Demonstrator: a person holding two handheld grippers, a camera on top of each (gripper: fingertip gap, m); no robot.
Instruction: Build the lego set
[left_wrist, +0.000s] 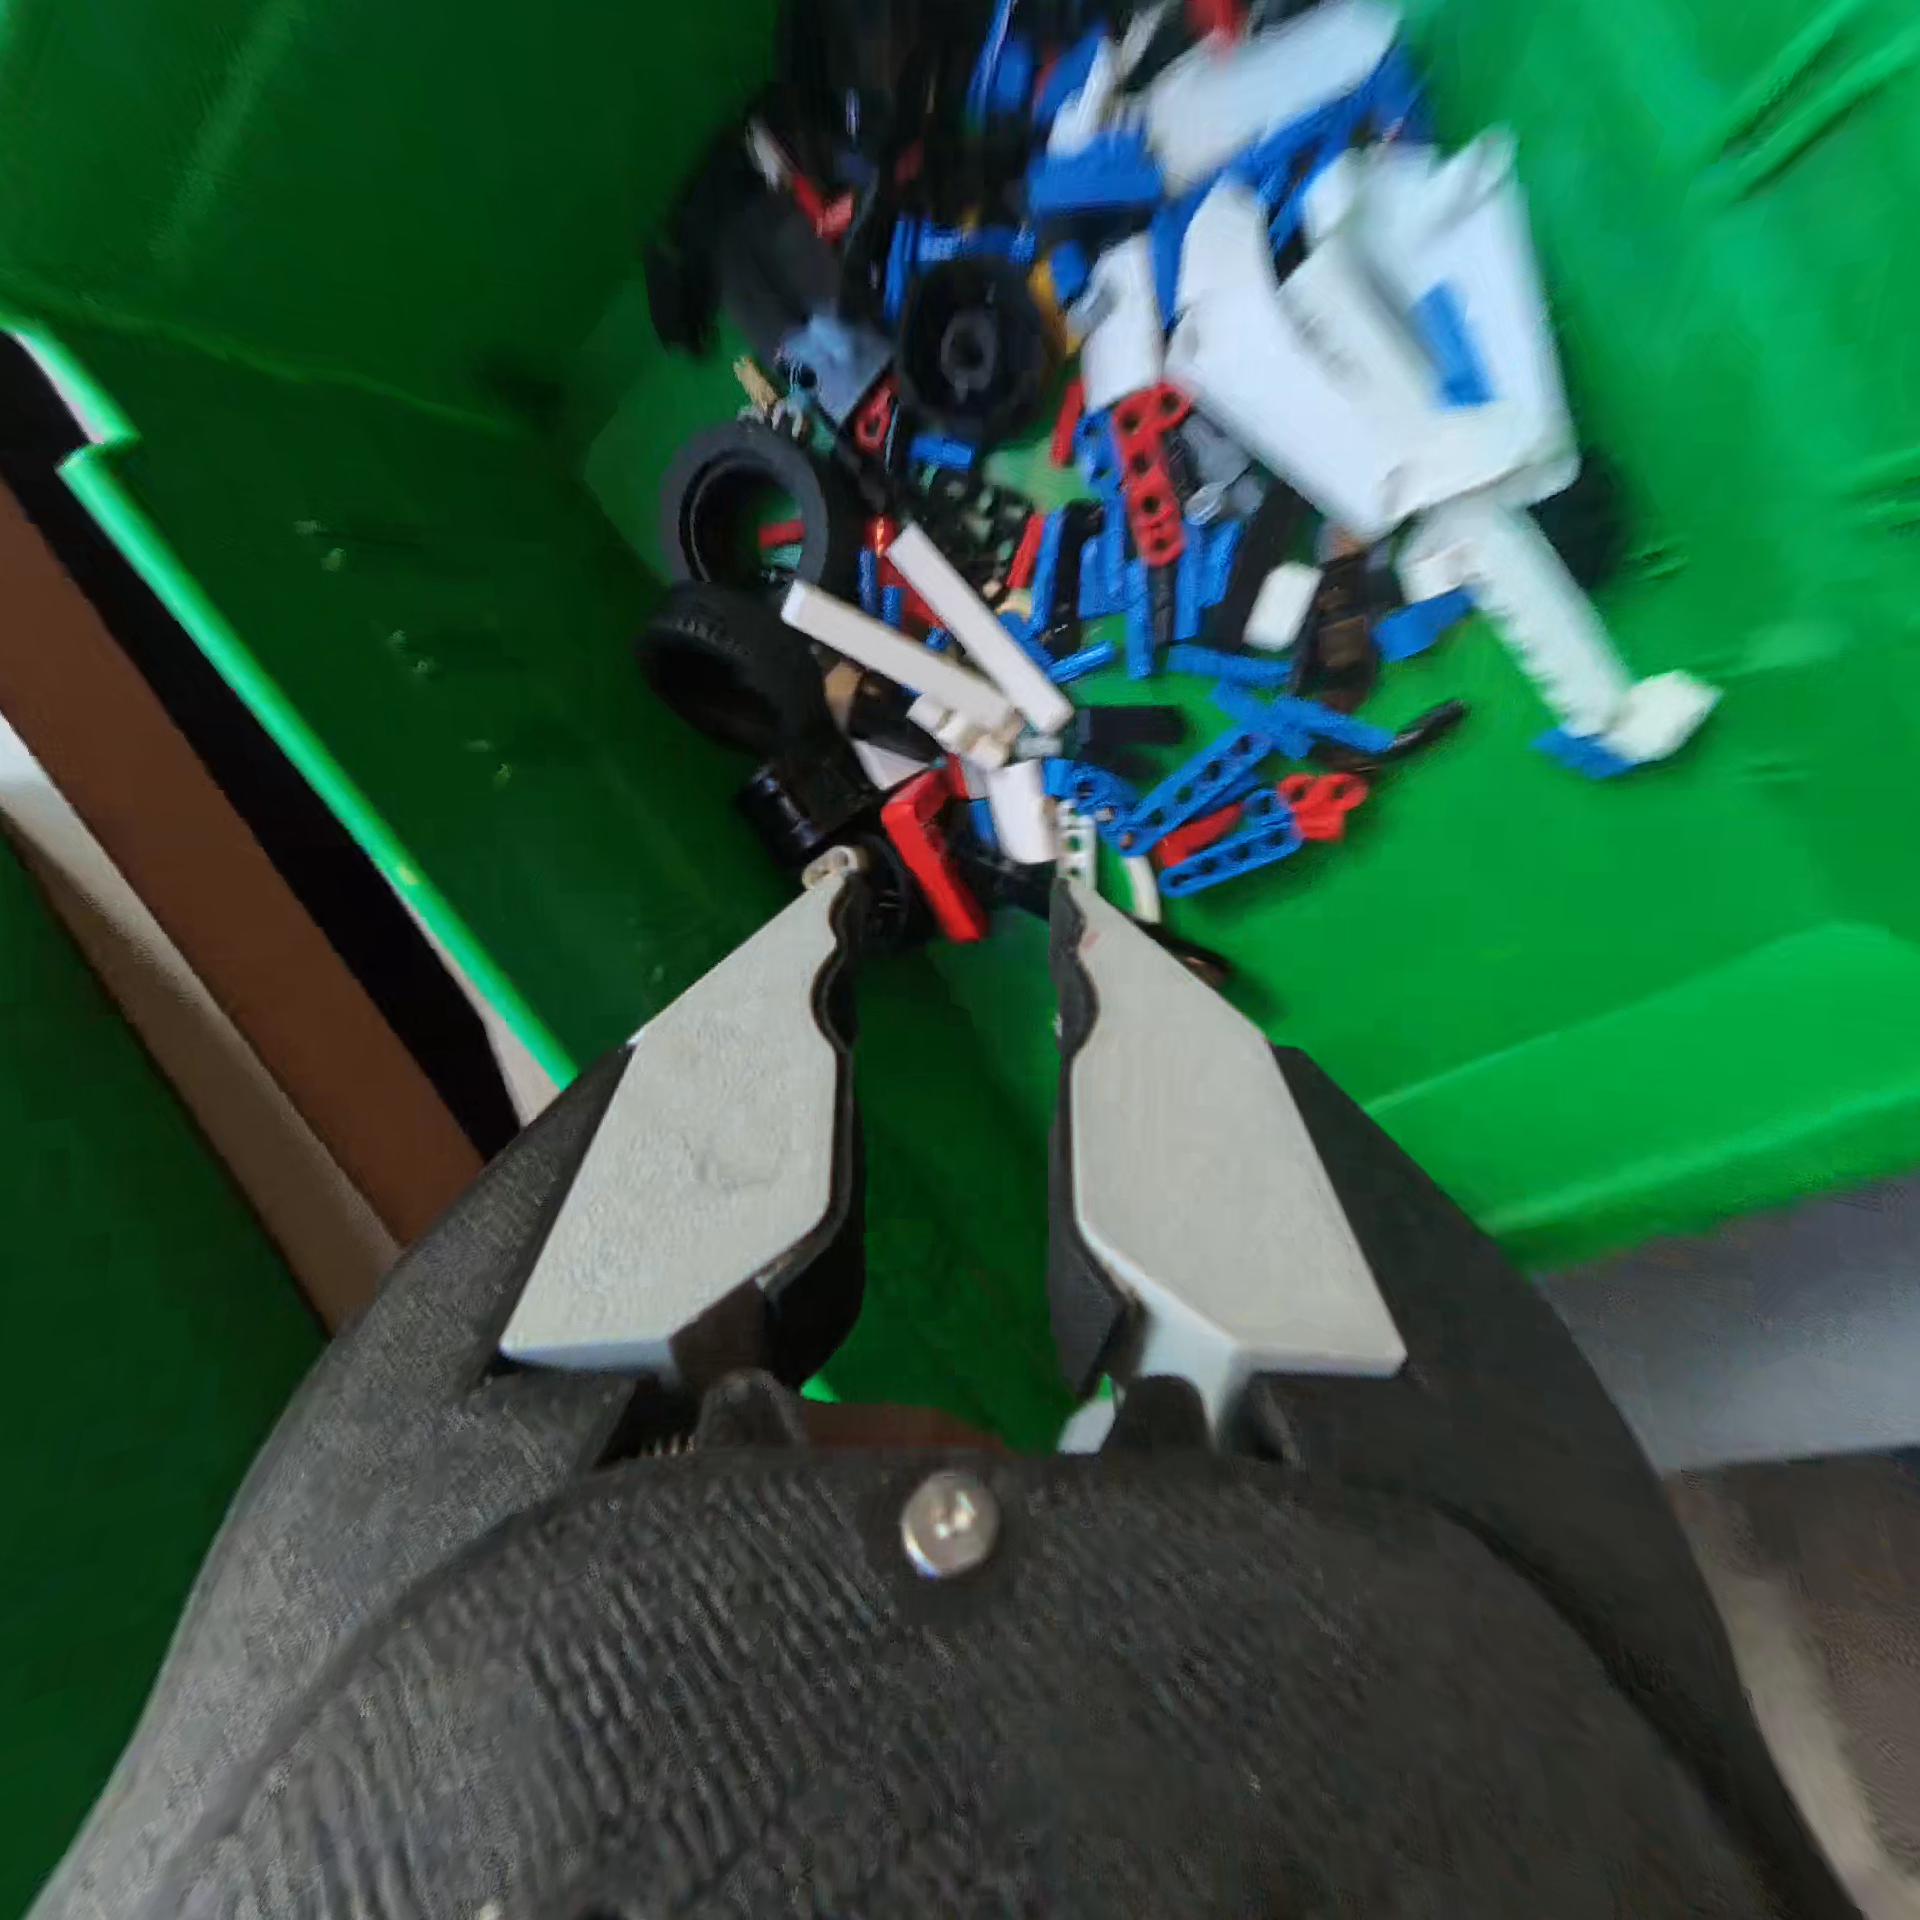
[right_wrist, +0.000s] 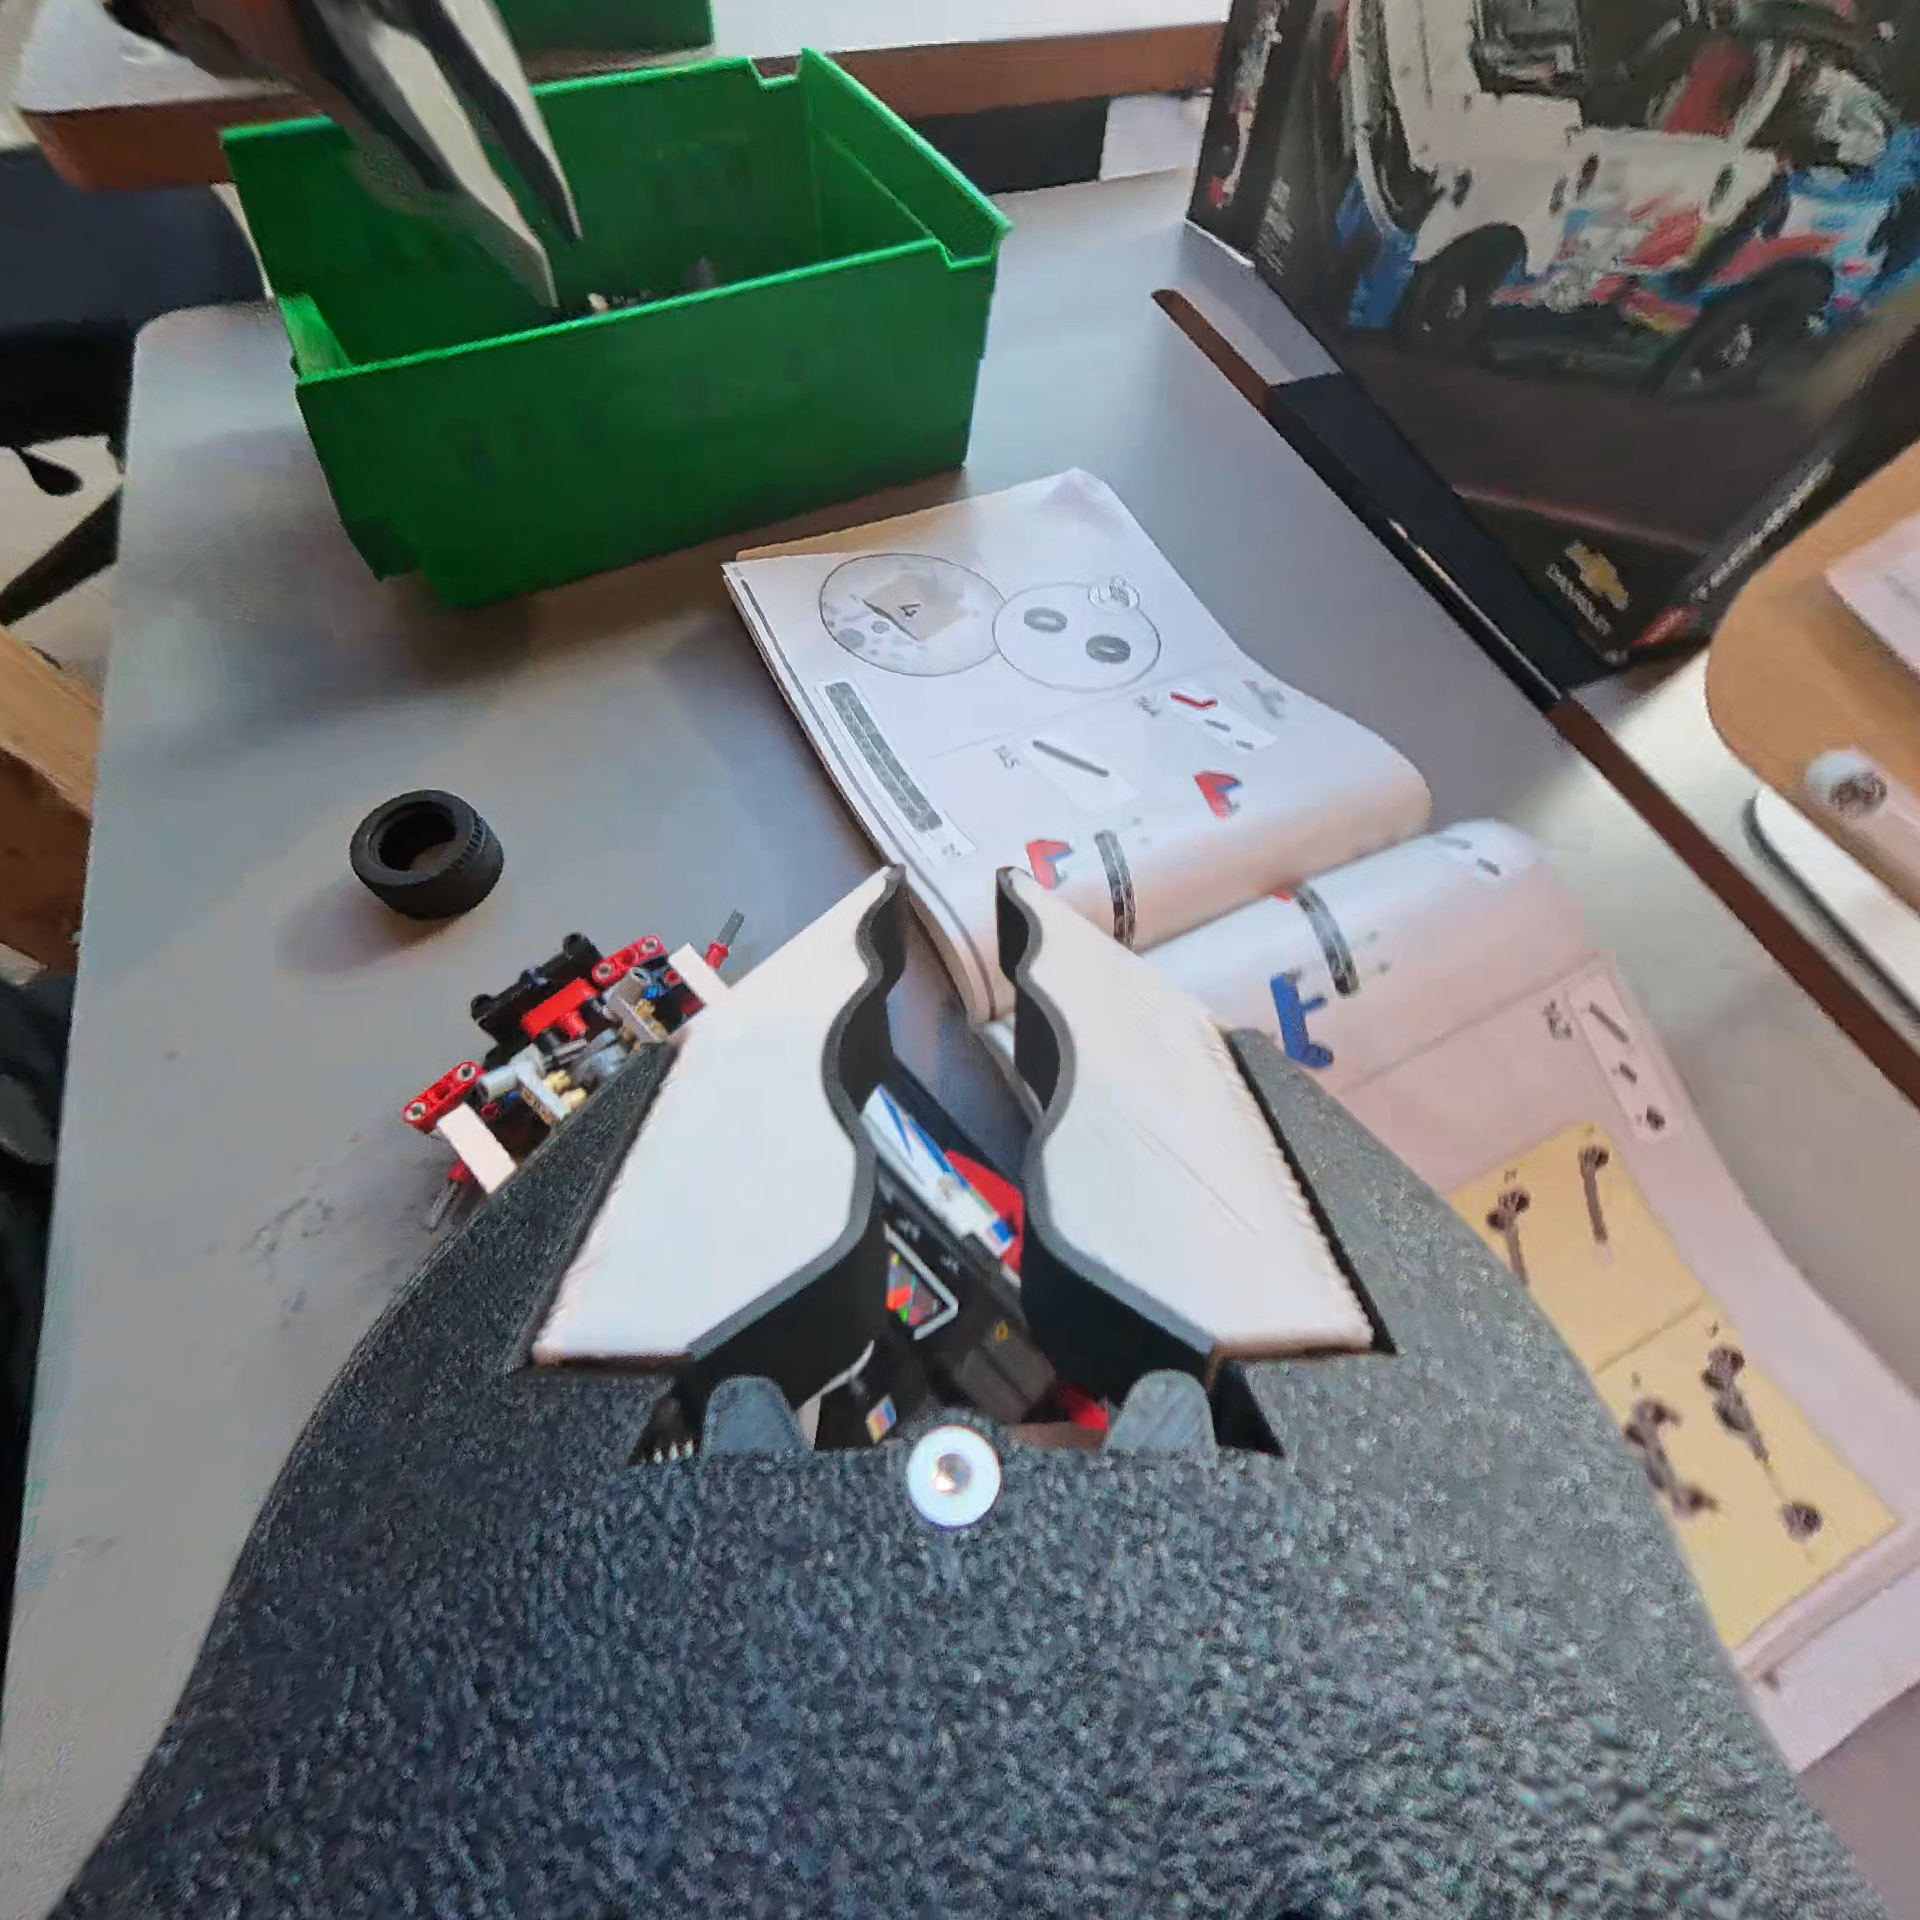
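My left gripper (left_wrist: 951, 888) is open inside the green bin (left_wrist: 312, 312), its tips just above a red angled piece (left_wrist: 930, 847) at the near edge of a pile of loose blue, white, black and red lego parts (left_wrist: 1091, 582). Black tyres (left_wrist: 743, 509) lie at the pile's left. In the right wrist view the left gripper (right_wrist: 551, 249) reaches down into the green bin (right_wrist: 623, 416). My right gripper (right_wrist: 951, 883) is open and empty above the table, over the open instruction booklet (right_wrist: 1039, 707). A partly built lego assembly (right_wrist: 561, 1029) lies to its left.
A single black tyre (right_wrist: 426, 852) lies on the grey table (right_wrist: 260, 623). The lego set's box (right_wrist: 1610, 260) stands at the right. A white sheet with yellow panels (right_wrist: 1662, 1403) lies at the near right. A round wooden surface (right_wrist: 1829, 675) is at the far right.
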